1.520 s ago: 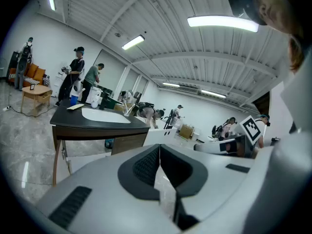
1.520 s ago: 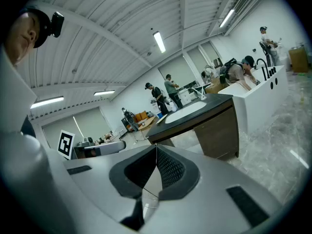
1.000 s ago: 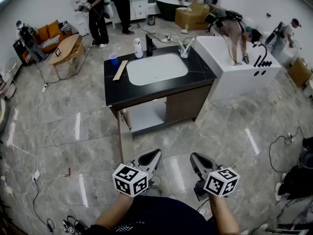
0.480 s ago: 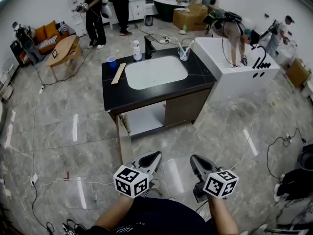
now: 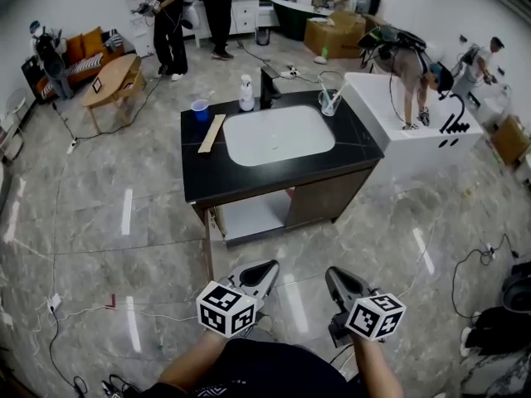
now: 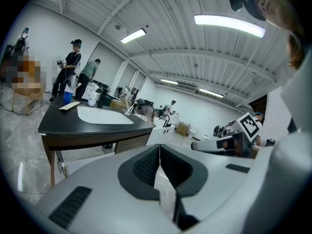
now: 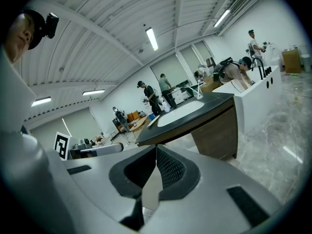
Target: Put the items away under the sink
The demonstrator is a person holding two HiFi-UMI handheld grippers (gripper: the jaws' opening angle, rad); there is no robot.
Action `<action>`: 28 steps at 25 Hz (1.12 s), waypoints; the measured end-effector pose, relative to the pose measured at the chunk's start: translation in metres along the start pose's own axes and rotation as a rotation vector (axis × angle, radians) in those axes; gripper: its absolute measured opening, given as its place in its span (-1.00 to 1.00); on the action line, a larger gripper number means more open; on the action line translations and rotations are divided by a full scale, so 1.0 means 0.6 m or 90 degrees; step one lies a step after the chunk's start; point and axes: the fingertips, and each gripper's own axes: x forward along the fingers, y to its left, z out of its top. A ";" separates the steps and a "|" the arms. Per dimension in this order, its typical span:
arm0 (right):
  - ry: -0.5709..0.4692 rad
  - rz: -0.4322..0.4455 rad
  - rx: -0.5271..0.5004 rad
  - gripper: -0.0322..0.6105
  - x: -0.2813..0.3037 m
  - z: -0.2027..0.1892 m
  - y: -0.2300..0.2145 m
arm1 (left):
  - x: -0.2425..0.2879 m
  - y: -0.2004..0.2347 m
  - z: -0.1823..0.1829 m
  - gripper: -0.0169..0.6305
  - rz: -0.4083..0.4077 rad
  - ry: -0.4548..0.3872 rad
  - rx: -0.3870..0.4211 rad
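Jaws of left gripper point(image 5: 267, 265) and right gripper point(image 5: 331, 272) together — both empty; sink cabinet point(image 5: 249, 177) beyond

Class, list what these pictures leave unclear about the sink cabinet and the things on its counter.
- open compartment: head view, the countertop hides its back.
- Space behind the closed door: head view, the door covers it.
- bottle label: every view, too small.
- glass contents: head view, too small to name.
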 end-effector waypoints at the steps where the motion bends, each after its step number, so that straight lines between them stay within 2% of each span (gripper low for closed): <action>1: 0.001 -0.003 -0.001 -0.79 0.008 0.004 0.000 | 0.001 0.006 0.004 -0.91 -0.002 0.000 0.001; 6: -0.005 -0.011 -0.007 -0.79 0.044 0.024 -0.001 | 0.007 0.034 0.014 -0.91 -0.010 0.011 0.025; 15: 0.028 -0.007 -0.016 -0.79 0.097 0.048 -0.013 | 0.013 0.069 0.024 -0.91 0.020 0.005 0.007; 21: 0.050 0.025 -0.025 -0.79 0.142 0.074 -0.039 | 0.037 0.094 0.043 -0.91 0.059 -0.006 0.003; 28: 0.073 0.085 -0.052 -0.79 0.178 0.128 -0.078 | 0.106 0.103 0.073 -0.91 0.104 -0.020 -0.006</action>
